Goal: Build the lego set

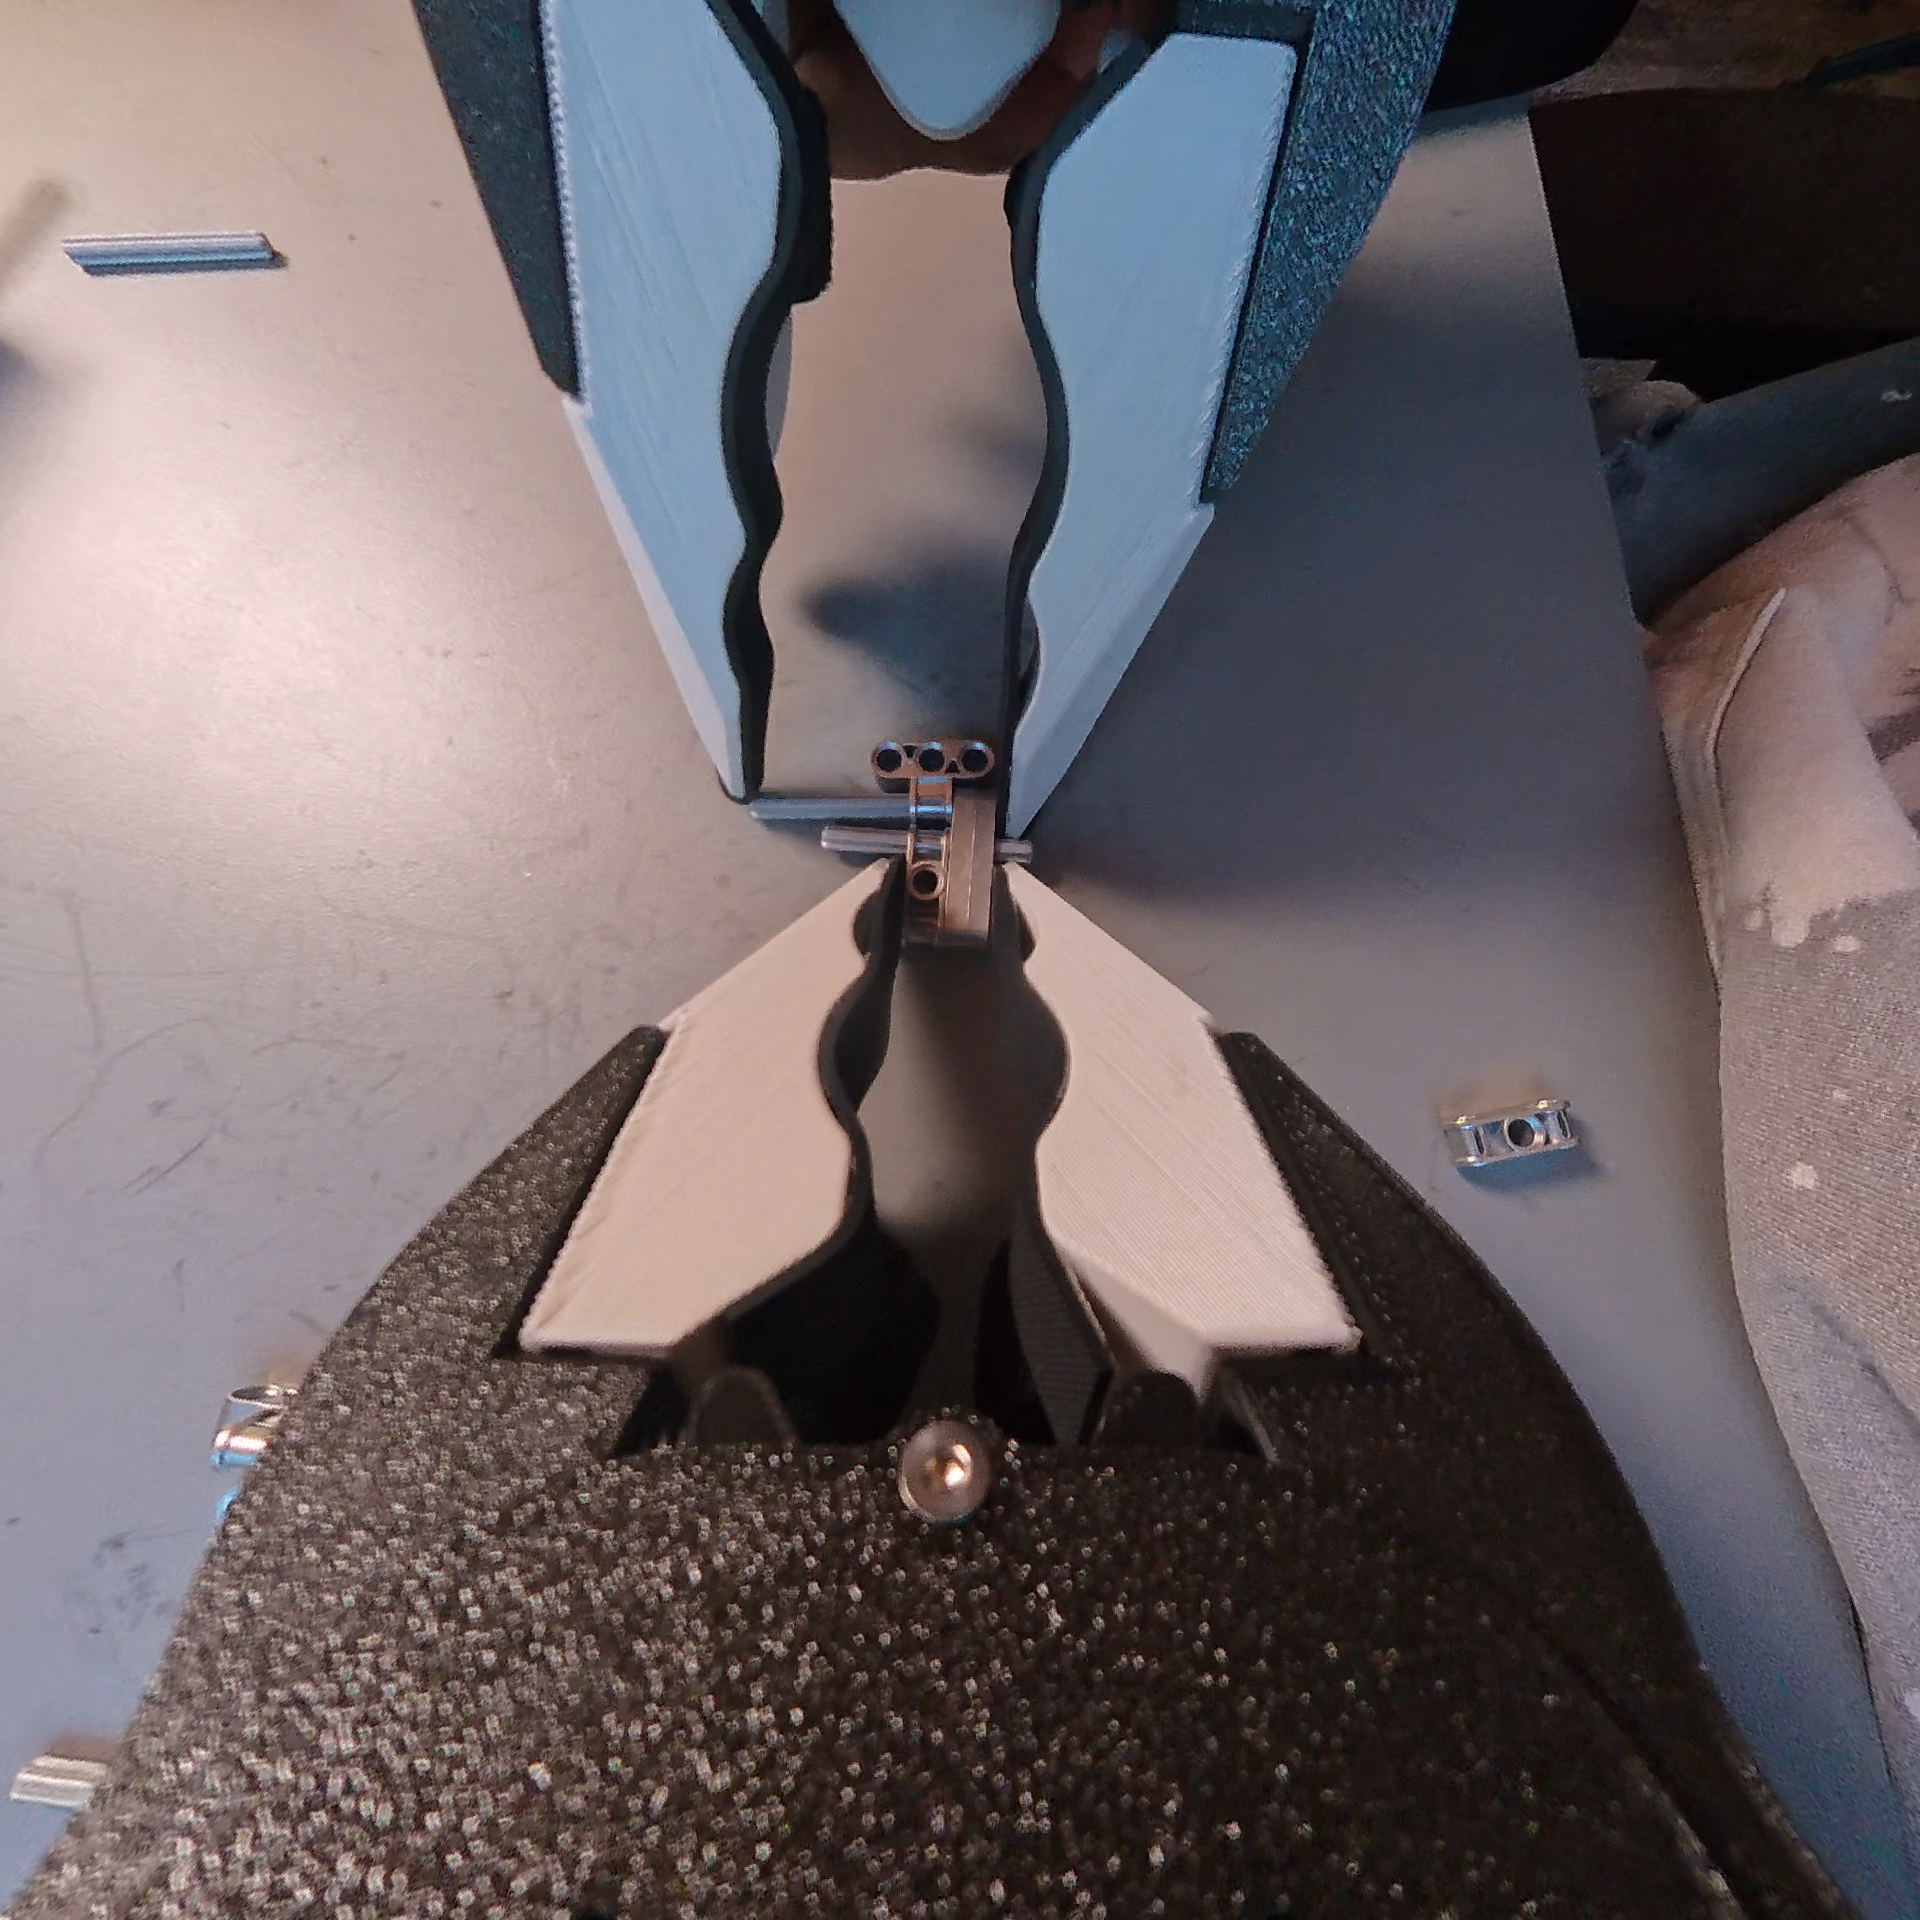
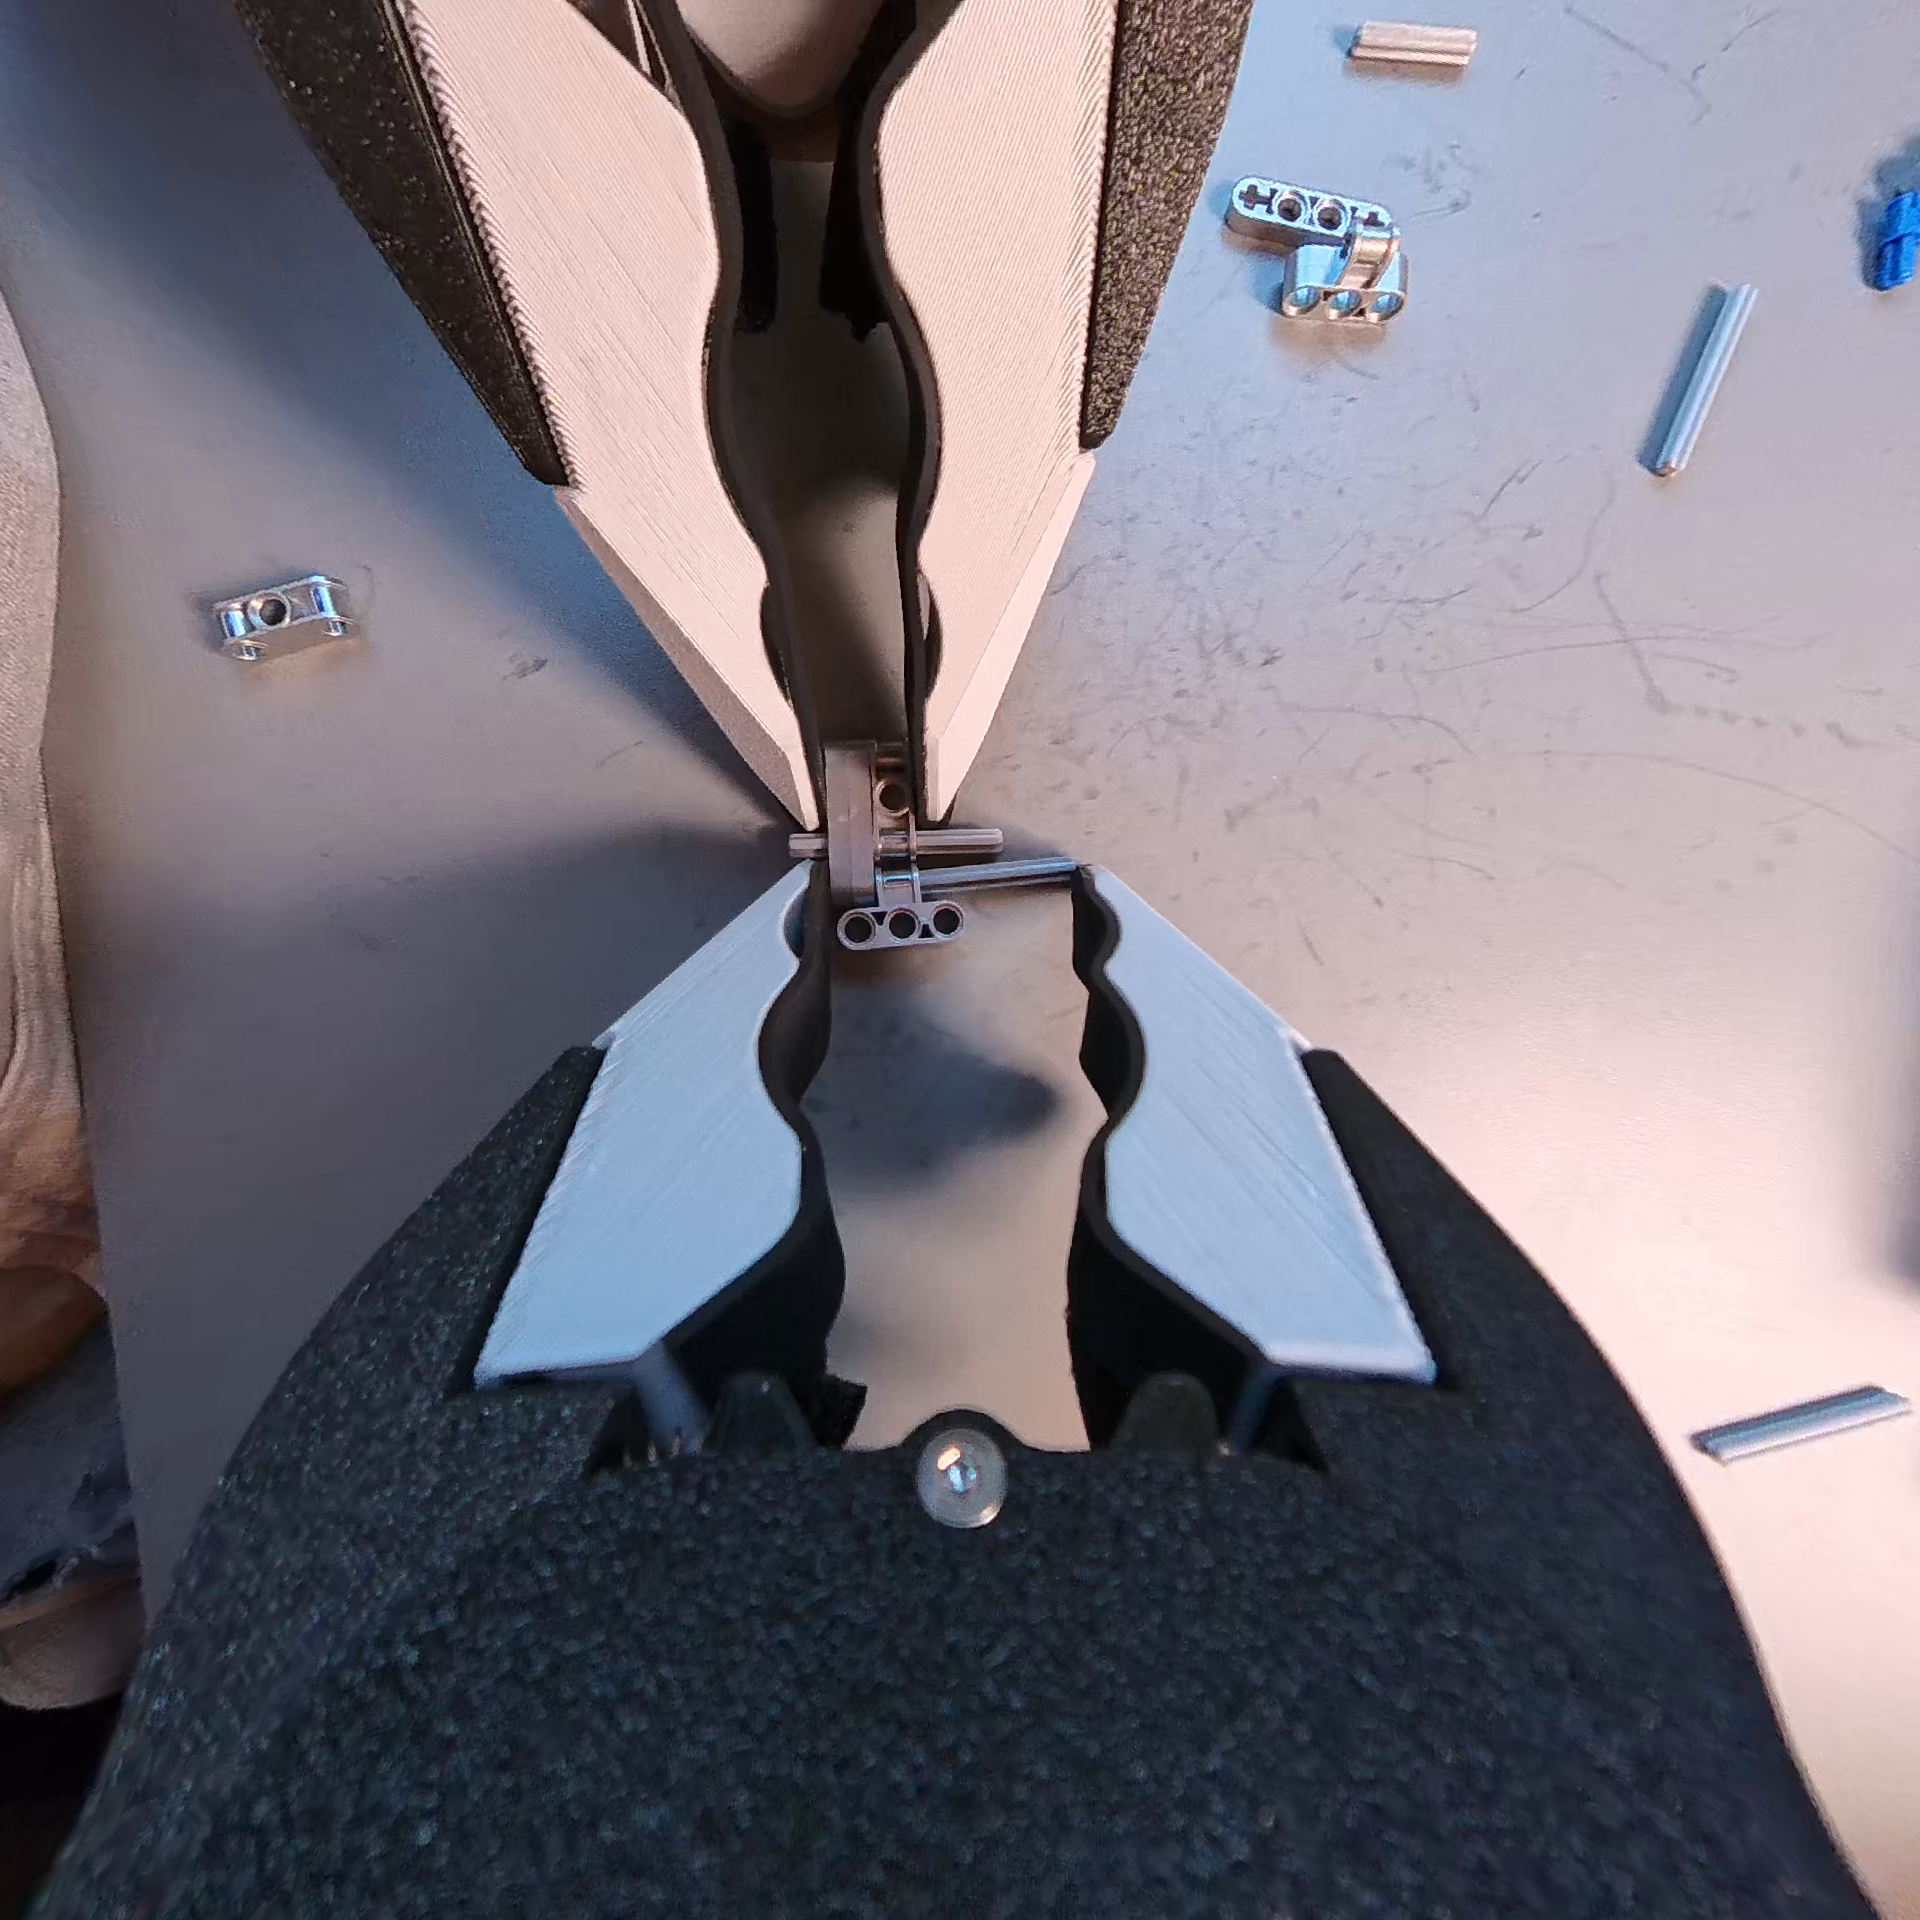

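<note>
The left tongs (image 1: 945,894) reach toward twelve o'clock, fingers pinched nearly together. The right tongs (image 2: 940,883) meet them tip to tip from twelve o'clock, fingers spread apart.

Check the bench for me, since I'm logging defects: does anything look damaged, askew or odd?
Nothing looks broken or spilled. The grey table is heavily scratched. Loose parts lie scattered at odd angles: grey axles, a small connector near the edge, a blue piece. The small grey assembly sits between both tools, the left tool clamping it.
</note>
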{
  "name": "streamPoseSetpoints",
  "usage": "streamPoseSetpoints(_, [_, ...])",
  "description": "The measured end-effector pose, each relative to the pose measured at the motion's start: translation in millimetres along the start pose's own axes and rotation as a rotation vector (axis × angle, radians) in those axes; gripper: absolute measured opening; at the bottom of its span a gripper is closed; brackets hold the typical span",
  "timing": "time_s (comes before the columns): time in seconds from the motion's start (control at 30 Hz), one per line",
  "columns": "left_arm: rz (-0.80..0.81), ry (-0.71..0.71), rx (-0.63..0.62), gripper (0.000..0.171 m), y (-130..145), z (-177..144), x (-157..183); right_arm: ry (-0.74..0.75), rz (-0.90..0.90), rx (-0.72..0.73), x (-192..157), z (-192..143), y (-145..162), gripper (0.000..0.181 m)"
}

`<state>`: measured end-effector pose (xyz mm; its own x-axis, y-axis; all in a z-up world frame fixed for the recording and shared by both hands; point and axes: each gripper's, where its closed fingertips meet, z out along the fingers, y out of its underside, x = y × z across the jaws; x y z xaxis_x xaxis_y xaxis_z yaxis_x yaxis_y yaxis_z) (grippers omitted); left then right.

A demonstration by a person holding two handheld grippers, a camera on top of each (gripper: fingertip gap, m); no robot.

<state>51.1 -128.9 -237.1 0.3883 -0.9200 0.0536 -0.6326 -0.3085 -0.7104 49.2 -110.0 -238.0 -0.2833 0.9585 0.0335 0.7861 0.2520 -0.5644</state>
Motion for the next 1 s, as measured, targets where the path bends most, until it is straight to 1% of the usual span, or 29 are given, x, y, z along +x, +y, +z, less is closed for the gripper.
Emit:
streamPoseSetpoints(0.03, [-0.001,0.0,0.0,0.015,0,0,0,0.005,0.002,0.002,0,0,0,0.043])
streamPoseSetpoints(0.07, [0.0,-0.002,0.0,0.015,0,0,0,0.009,0.006,0.005,0,0,0,0.043])
streamPoseSetpoints(0.13, [0.007,-0.018,-0.004,0.014,0,0,-1,0.009,-0.005,0.013,-4,-1,0,0.031])
streamPoseSetpoints(0.2, [0.011,-0.022,-0.005,0.014,-1,1,-1,0.029,-0.001,0.015,-6,-2,0,0.028])
streamPoseSetpoints(0.63, [-0.004,-0.013,0.005,0.014,-1,1,-1,0.064,0.033,0.039,-7,-2,1,0.024])
streamPoseSetpoints(0.77, [-0.031,0.008,0.013,0.015,-1,0,0,0.071,0.045,0.052,-7,-3,1,0.024])
streamPoseSetpoints(0.87, [-0.059,0.054,0.018,0.02,-1,-2,2,0.081,0.043,0.061,-7,-2,1,0.025])
streamPoseSetpoints(1.0, [-0.035,0.063,0.054,0.027,-6,-10,-1,0.092,0.046,0.074,-6,-2,1,0.025])
